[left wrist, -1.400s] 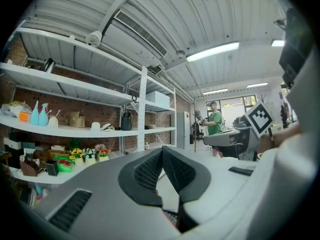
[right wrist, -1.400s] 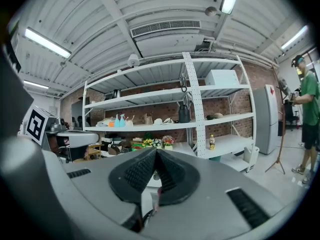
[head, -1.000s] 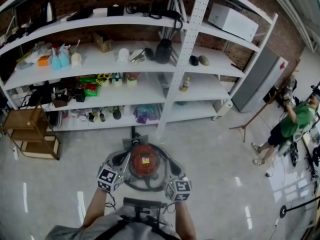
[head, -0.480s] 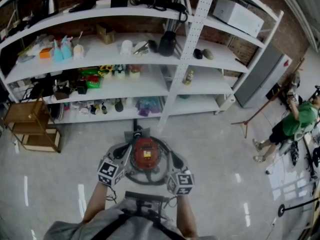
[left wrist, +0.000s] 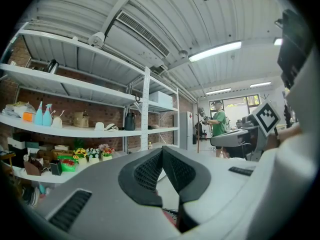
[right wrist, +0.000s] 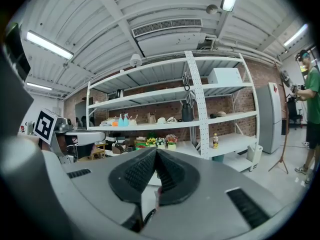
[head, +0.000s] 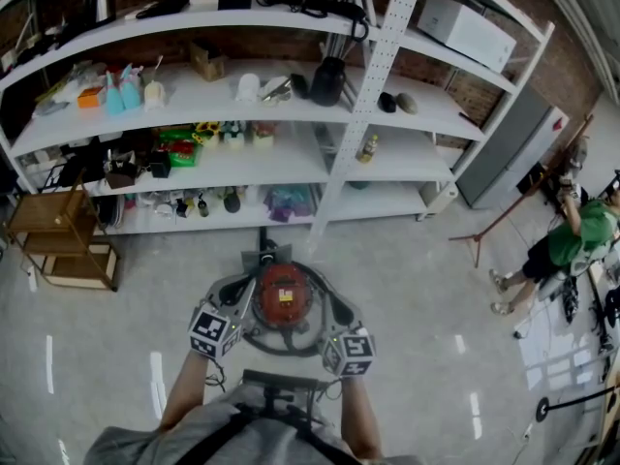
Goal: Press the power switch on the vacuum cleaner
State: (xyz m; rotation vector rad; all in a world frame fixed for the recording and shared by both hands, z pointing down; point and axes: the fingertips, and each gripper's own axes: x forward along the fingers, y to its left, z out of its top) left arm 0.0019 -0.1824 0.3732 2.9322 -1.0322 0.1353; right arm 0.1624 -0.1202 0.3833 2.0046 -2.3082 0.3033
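Note:
The vacuum cleaner point(head: 282, 299), a round red canister with a yellow label and a dark hose looped round it, stands on the floor straight below me. My left gripper point(head: 235, 301) hangs at its left side and my right gripper point(head: 335, 310) at its right side, both level with the top of the canister. In the left gripper view the left gripper point(left wrist: 161, 151) has its black pads closed tip to tip with nothing between them. The right gripper point(right wrist: 155, 151) looks the same in its own view. I cannot make out the power switch.
A long white shelf unit point(head: 291, 177) full of bottles, toys and boxes stands just beyond the vacuum. A wooden stool point(head: 60, 248) is at the left. At the far right a person in a green shirt point(head: 572, 242) stands beside a tripod point(head: 489, 233).
The head view has tipped a little, so the shelves and vacuum sit slightly lower and to the right. Both grippers keep their places beside the canister.

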